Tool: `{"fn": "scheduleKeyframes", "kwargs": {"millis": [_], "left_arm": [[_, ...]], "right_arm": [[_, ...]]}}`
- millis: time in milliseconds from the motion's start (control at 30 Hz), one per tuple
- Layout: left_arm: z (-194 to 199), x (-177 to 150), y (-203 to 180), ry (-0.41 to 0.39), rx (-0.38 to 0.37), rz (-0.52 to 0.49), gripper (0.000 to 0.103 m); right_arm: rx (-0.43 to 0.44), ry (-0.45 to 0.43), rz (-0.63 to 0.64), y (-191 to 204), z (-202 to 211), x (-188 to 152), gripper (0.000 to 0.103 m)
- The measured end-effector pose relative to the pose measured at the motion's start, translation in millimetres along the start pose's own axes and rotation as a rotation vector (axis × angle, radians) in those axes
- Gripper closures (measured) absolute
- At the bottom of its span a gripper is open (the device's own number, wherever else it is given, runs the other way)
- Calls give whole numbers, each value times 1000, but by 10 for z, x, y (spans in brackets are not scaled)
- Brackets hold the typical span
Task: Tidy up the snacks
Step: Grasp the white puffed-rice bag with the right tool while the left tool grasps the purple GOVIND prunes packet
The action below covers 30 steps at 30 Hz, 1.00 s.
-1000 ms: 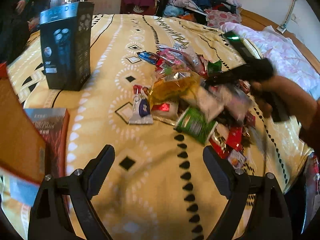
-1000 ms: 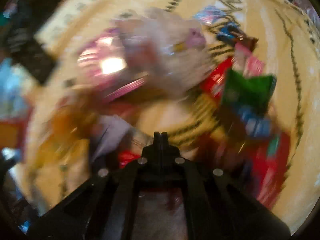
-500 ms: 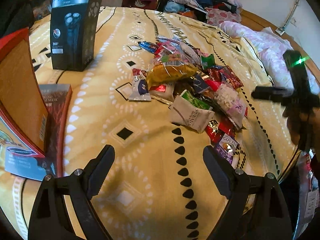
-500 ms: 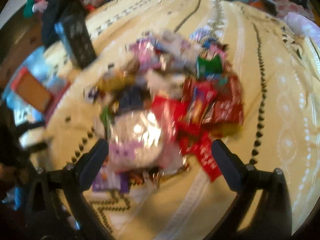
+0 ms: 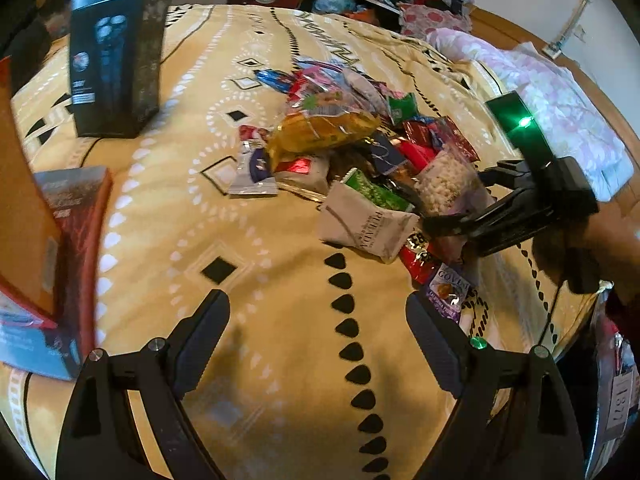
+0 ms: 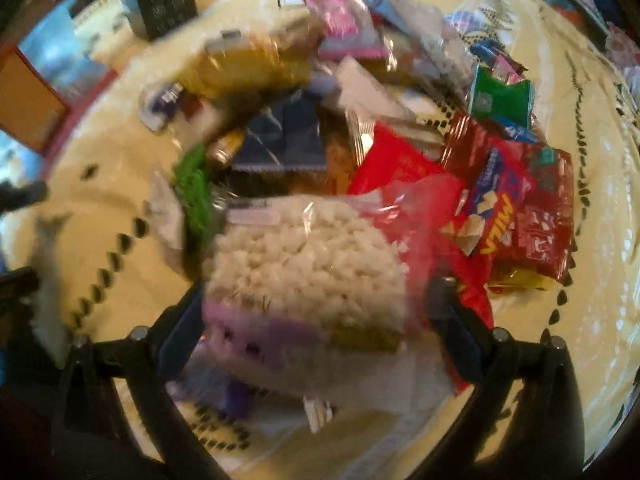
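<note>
Your right gripper (image 6: pixel 316 320), jaws just sprung wide, now straddles the popcorn bag (image 6: pixel 308 260) at the snack pile's (image 5: pixel 360 160) near edge, unclamped, while your left gripper (image 5: pixel 318 340) hangs open over bare blanket (image 5: pixel 280 380).

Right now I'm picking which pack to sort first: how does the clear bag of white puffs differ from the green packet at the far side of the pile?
The bag of white puffs is clear, showing its contents; the green packet is opaque. The puffs bag is the bigger pack and lies between the open right gripper's fingers; the green packet is small and sits across the pile. Both lie on the yellow patterned cover.
</note>
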<state>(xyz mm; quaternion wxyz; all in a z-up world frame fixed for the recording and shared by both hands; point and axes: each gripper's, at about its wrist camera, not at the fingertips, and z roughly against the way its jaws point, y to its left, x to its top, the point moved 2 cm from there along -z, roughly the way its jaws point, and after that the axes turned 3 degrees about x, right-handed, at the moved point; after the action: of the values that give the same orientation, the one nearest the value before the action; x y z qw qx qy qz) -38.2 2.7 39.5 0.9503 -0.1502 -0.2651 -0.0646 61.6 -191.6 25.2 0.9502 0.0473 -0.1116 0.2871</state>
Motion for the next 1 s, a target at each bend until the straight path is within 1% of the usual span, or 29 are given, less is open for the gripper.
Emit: {"fn": "scheduleKeyframes", "kwargs": {"millis": [67, 100, 200, 267, 300, 367, 400, 433, 467, 500, 533, 567, 600, 633, 667, 733, 767, 833, 867, 933, 1000], "left_arm": [[-60, 34, -41, 0, -7, -17, 11], [-99, 65, -70, -8, -15, -38, 11], [-230, 144, -129, -40, -45, -105, 11], [-407, 204, -160, -48, -95, -144, 11], [-486, 239, -161, -54, -103, -153, 11], [-606, 306, -171, -68, -107, -154, 11], [-693, 355, -167, -60, -121, -137, 11], [-745, 383, -166, -49, -147, -121, 11], [-803, 406, -178, -24, -203, -103, 12], [-838, 403, -210, 13, -266, -94, 17], [-849, 388, -250, 59, -337, -93, 31], [-816, 355, -305, 110, -435, -98, 41], [-734, 306, -362, 141, -517, -120, 54], [-561, 225, -426, 134, -551, -174, 55], [-485, 184, -437, 129, -551, -196, 55], [-372, 90, -396, 130, -505, -211, 55], [-353, 64, -376, 119, -456, -223, 55], [-335, 25, -391, 93, -339, -279, 55], [-331, 20, -410, 86, -321, -294, 53], [-347, 22, -503, 82, -303, -315, 50], [-372, 23, -615, 79, -299, -332, 49]], "right_arm": [[-8, -46, -31, -23, 58, -54, 17], [0, -68, -47, -41, 124, -79, 21], [40, -163, -92, -81, 374, -203, 23], [55, -221, -136, -107, 519, -297, 24], [71, -250, -162, -127, 587, -345, 24], [117, -307, -229, -186, 706, -450, 23], [135, -324, -261, -201, 737, -493, 23], [150, -337, -284, -219, 760, -539, 23], [161, -346, -302, -224, 762, -588, 23], [168, -346, -316, -226, 745, -638, 23], [173, -340, -323, -214, 715, -676, 23], [172, -334, -329, -214, 683, -700, 23], [167, -331, -336, -223, 664, -749, 23], [170, -335, -338, -228, 667, -804, 23], [177, -338, -342, -229, 677, -838, 23], [199, -344, -354, -256, 665, -954, 22], [221, -338, -362, -266, 637, -1010, 22], [261, -332, -379, -258, 599, -1099, 22], [277, -324, -391, -263, 568, -1133, 22], [283, -326, -411, -281, 556, -1179, 22], [322, -348, -440, -319, 597, -1214, 23]]}}
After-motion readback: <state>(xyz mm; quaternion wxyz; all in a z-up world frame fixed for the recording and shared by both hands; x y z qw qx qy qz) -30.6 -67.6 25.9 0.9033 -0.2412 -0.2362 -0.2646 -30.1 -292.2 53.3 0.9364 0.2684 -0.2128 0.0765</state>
